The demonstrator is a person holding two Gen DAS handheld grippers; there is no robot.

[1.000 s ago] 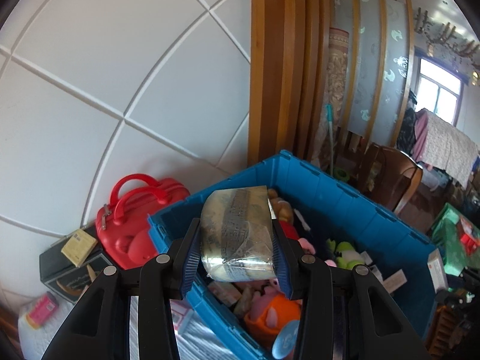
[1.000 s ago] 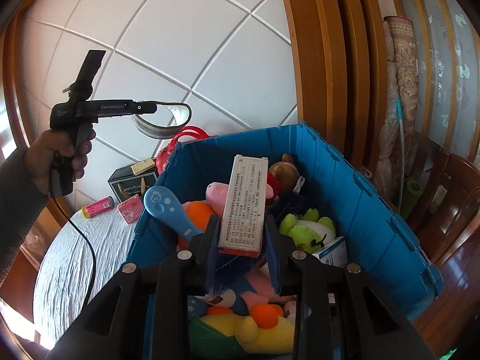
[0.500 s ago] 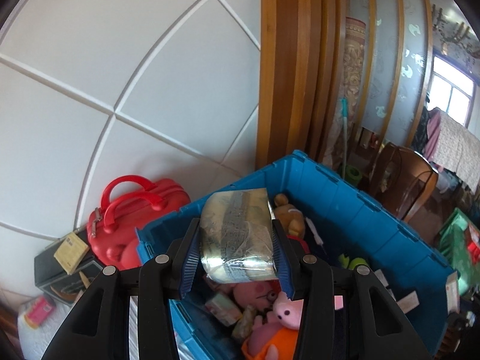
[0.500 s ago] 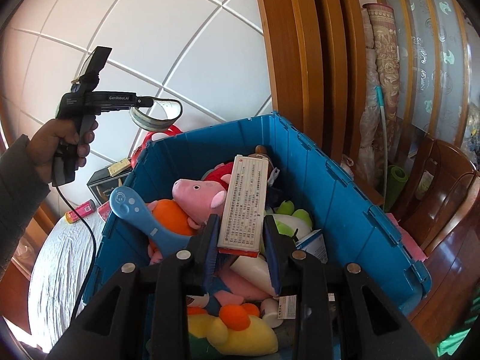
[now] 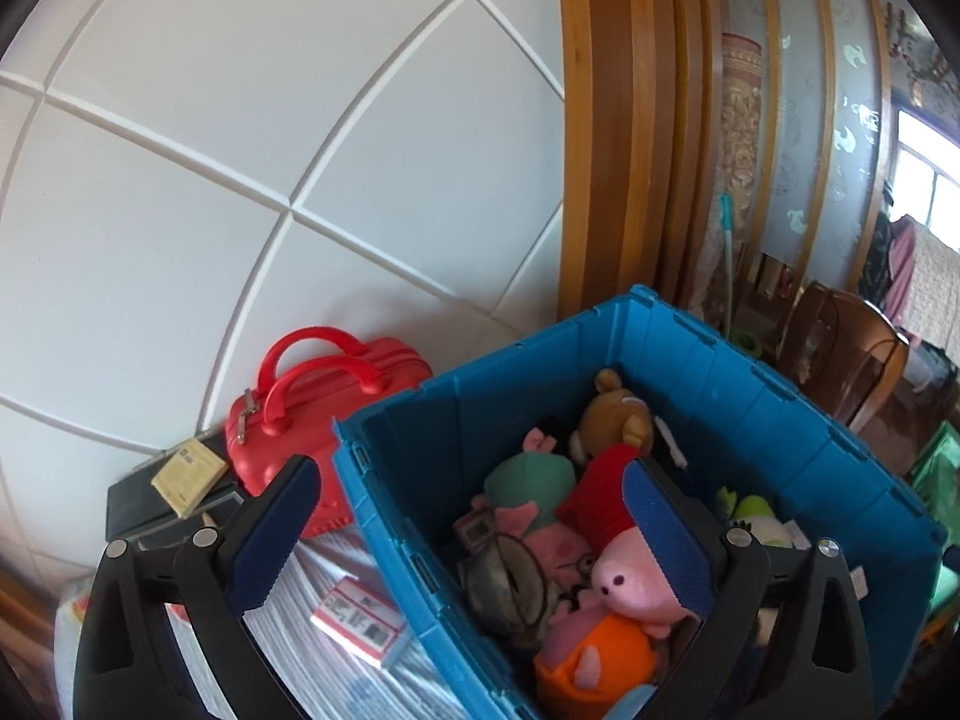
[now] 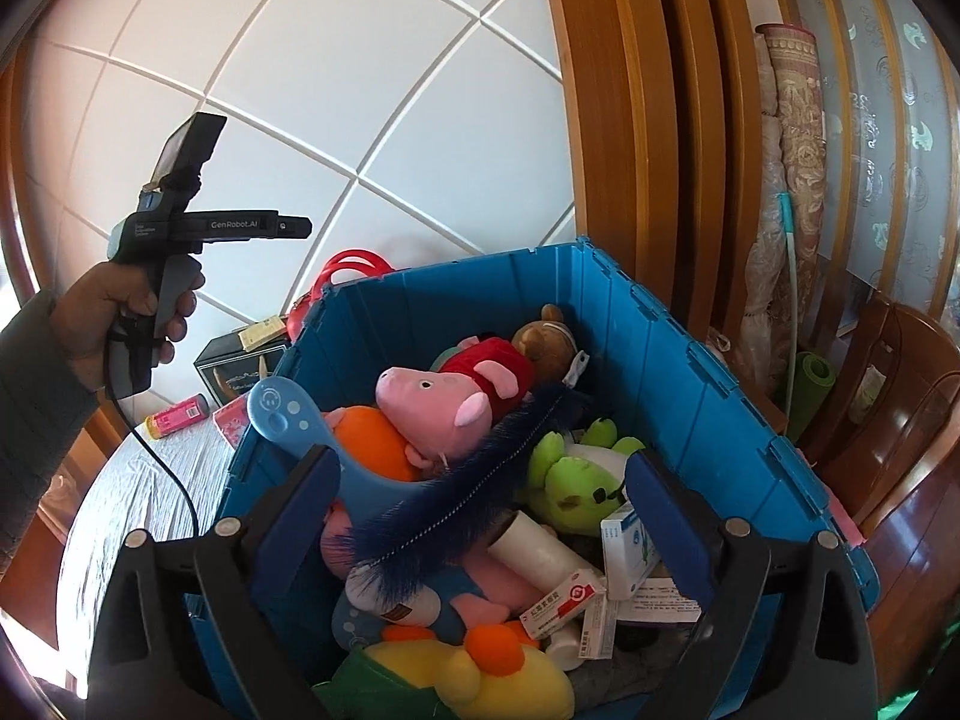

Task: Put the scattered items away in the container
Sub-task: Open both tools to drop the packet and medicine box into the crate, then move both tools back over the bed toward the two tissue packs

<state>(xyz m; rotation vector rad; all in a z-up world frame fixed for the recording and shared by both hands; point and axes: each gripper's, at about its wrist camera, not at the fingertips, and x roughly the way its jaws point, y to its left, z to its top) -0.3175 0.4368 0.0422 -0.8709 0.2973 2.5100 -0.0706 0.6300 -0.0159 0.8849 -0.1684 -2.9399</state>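
Currently both hand-held grippers hang over the blue container, jaws spread wide, nothing held. Left hand-held gripper straddles container's near-left wall; right hand-held gripper sits above the toy pile. Remaining scattered items lie on the table left of the container: red-white box just beside its wall, pink tube nr table's far edge. Box lies below-left of left gripper, long axis diagonal; left hand nearer, in my judgement.

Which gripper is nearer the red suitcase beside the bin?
Left. The left gripper hangs open at the bin's suitcase-side edge, near the red suitcase; the right gripper, also open, hangs above the toys.
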